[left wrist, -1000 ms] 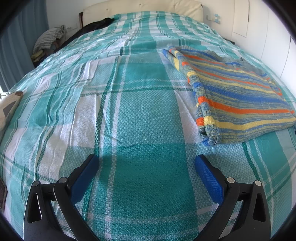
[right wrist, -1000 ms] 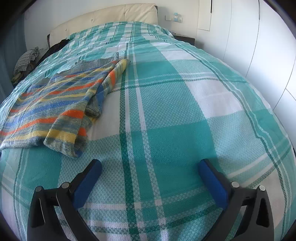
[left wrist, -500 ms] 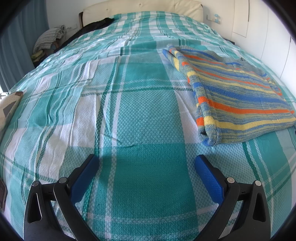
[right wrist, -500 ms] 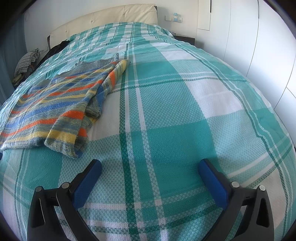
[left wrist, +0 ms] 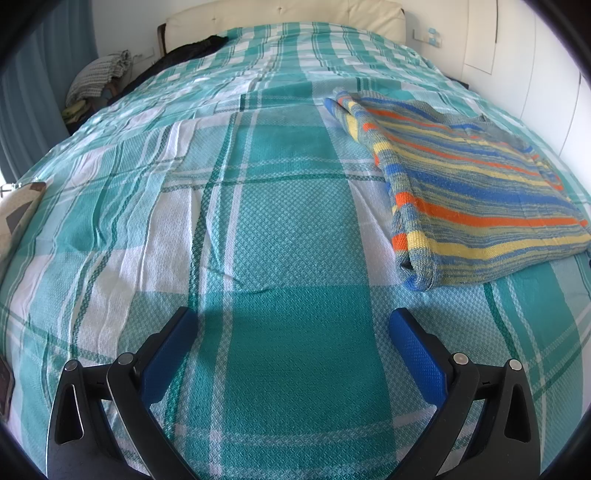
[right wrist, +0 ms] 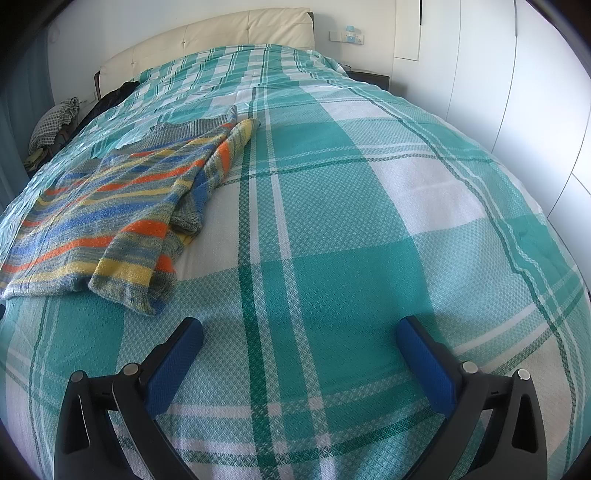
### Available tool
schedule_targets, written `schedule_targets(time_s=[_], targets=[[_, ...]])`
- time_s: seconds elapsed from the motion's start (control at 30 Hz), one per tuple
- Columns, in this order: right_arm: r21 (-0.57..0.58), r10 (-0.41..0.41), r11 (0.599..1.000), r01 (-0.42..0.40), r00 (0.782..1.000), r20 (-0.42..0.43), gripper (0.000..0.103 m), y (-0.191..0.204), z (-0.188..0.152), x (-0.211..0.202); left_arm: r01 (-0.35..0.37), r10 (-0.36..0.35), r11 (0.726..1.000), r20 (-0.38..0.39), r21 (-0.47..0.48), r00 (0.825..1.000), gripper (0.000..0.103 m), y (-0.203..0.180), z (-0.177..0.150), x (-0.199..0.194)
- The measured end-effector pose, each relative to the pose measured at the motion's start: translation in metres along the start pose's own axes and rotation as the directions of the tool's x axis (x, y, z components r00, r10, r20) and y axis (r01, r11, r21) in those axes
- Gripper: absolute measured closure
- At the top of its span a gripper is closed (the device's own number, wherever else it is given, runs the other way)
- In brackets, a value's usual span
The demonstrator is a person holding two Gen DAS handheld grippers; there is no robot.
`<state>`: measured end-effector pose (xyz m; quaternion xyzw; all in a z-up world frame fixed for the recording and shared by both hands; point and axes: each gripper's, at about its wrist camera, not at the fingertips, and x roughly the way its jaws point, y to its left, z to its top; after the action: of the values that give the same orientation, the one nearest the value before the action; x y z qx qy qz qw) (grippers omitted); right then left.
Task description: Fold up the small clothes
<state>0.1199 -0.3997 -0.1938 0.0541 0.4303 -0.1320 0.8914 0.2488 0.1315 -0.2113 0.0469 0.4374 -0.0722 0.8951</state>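
Observation:
A small striped knit sweater, blue, orange, yellow and grey, lies folded flat on the teal plaid bedspread. In the left wrist view it lies ahead to the right. In the right wrist view the sweater lies ahead to the left, with a sleeve folded over its near edge. My left gripper is open and empty, low over the bedspread, left of the sweater. My right gripper is open and empty, right of the sweater.
A cream headboard stands at the far end of the bed. Dark clothing and a checked bundle lie at the far left. White cupboard doors run along the right. A patterned object lies at the left edge.
The right wrist view has shifted slightly, so the sweater sits a little further right in it. The left gripper has not moved. Both stay open.

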Motion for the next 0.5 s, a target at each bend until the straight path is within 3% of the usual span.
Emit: schedule_targets(time_s=[0.5], targets=[[0.002,0.003,1.000,-0.003,1.000,0.001,0.000,-0.0010,0.0001,-0.0008,0.000,0.000,1.000,0.001,0.000,1.000,0.000,0.0002,-0.0002,-0.0002]])
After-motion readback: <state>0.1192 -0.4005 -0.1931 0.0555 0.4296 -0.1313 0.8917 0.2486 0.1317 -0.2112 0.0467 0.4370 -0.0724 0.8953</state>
